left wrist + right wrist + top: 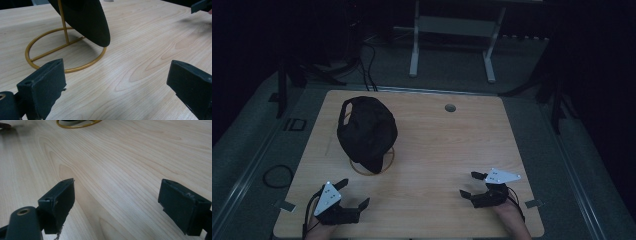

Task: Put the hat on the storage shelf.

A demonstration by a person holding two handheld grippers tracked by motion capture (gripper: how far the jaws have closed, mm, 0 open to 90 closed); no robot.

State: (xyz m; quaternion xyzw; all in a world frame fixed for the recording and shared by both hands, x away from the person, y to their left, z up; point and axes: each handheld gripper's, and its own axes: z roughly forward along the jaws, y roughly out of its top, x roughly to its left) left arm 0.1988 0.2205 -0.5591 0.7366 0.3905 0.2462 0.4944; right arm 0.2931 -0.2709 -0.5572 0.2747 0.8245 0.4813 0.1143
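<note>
A black cap (366, 131) hangs on a thin gold wire stand (373, 169) at the left middle of the wooden table (437, 140). In the left gripper view the cap's brim (90, 20) dips over the stand's round base (65, 70). My left gripper (352, 192) rests near the front left edge, open and empty, a short way in front of the stand. My right gripper (473, 184) sits near the front right edge, open with nothing between its jaws. In the right gripper view the stand's ring (77, 124) lies far ahead.
A round cable hole (450, 108) sits near the table's far edge. White desk legs (414, 45) stand on the floor beyond. Cables (277, 176) lie on the floor at the left. Bare wood stretches between the two grippers.
</note>
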